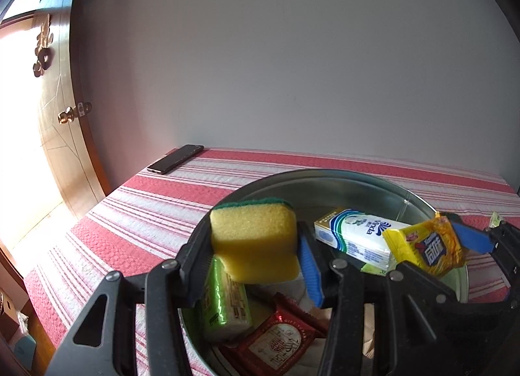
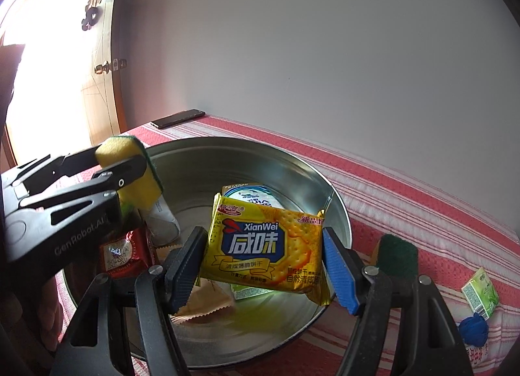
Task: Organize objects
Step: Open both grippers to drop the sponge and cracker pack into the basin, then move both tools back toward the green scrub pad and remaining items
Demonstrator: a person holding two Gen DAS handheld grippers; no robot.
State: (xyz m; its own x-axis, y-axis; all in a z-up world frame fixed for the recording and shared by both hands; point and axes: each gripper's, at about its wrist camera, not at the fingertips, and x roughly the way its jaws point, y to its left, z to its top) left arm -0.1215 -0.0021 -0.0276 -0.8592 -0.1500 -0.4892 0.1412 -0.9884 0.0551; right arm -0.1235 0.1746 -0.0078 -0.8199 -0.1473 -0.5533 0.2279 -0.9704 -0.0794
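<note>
Sponge (image 1: 253, 239) and cracker packet (image 2: 266, 249) hang over the metal basin (image 2: 292, 161), pinched by the left gripper (image 1: 256, 256) and right gripper (image 2: 263, 265). Below lie a tissue pack (image 1: 357, 239), a green packet (image 1: 224, 304) and a red sachet (image 1: 276, 340). A second sponge (image 2: 398, 254) and a small carton (image 2: 480, 291) sit beside the basin; a phone (image 1: 175, 159) lies well apart.

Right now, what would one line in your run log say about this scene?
left gripper: shut on sponge | right gripper: shut on cracker packet | both over metal basin | state: mid-task
</note>
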